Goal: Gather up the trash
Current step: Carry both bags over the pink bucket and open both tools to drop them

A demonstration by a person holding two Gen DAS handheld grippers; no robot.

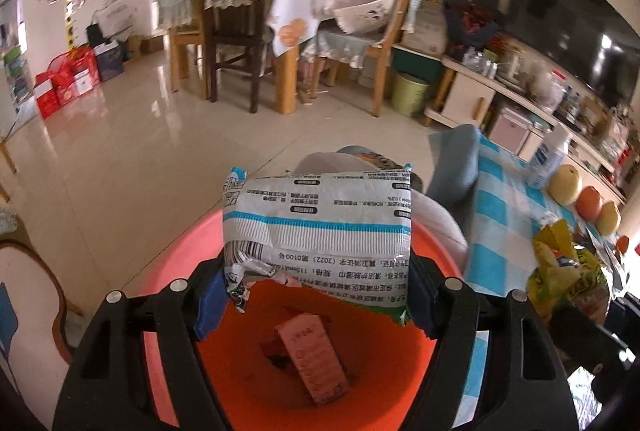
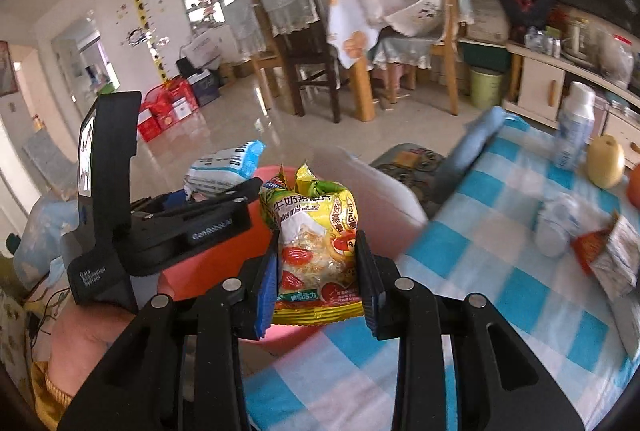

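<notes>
My left gripper (image 1: pixel 318 291) is shut on a white and blue wipes packet (image 1: pixel 320 227), holding it over an orange-red bin (image 1: pixel 384 363). A pink carton (image 1: pixel 316 363) lies at the bottom of the bin. In the right wrist view, my right gripper (image 2: pixel 318 283) is shut on a yellow snack packet (image 2: pixel 316 255), its blue pads (image 2: pixel 266 291) pressed on both sides. It hangs at the near rim of the bin (image 2: pixel 216 251), by the table edge. The left gripper (image 2: pixel 208 227) with the wipes packet (image 2: pixel 224 167) shows to the left. The yellow packet (image 1: pixel 568 271) also appears at the right of the left wrist view.
The table has a blue-and-white checked cloth (image 2: pixel 500 291). On it are a white bottle (image 2: pixel 574 127), a pear (image 2: pixel 606 161), a red-and-white wrapper (image 2: pixel 608 255) and a clear crumpled item (image 2: pixel 556 227). A dining table with chairs (image 2: pixel 312 55) and a green bin (image 2: pixel 486 87) stand across the tiled floor.
</notes>
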